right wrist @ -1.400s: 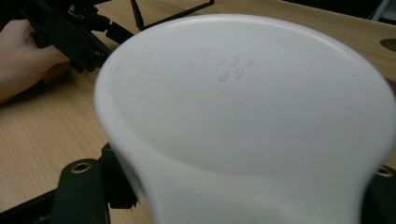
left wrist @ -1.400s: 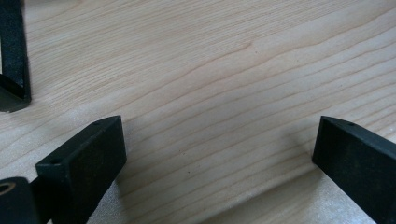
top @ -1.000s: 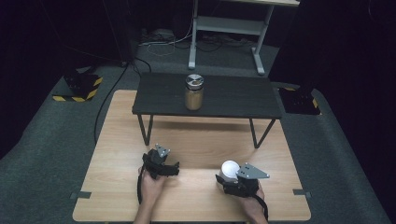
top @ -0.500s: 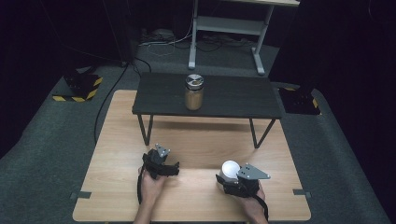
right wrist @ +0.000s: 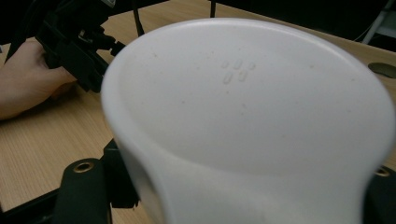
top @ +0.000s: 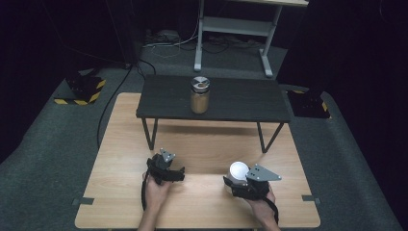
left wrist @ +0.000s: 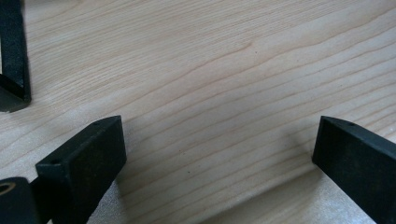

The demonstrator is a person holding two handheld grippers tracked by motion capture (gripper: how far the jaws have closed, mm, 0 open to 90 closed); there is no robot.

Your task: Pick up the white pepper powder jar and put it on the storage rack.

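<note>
My right gripper (top: 236,182) is near the front right of the wooden table, shut on a white cup (top: 238,170). In the right gripper view the cup (right wrist: 247,107) sits between the two black jaws of this gripper (right wrist: 233,196). My left gripper (top: 167,167) rests near the front left of the table, a hand behind it. Its jaws stand wide open in the left gripper view (left wrist: 219,135), with bare wood between them. The left gripper (right wrist: 74,44) and its hand also show beyond the cup in the right gripper view.
A low black table (top: 240,103) stands on the far half of the wooden table (top: 115,144). A jar (top: 200,95) with a metal lid and tan contents stands on it. A black leg (left wrist: 13,56) crosses the left gripper view. Dark carpet surrounds the table.
</note>
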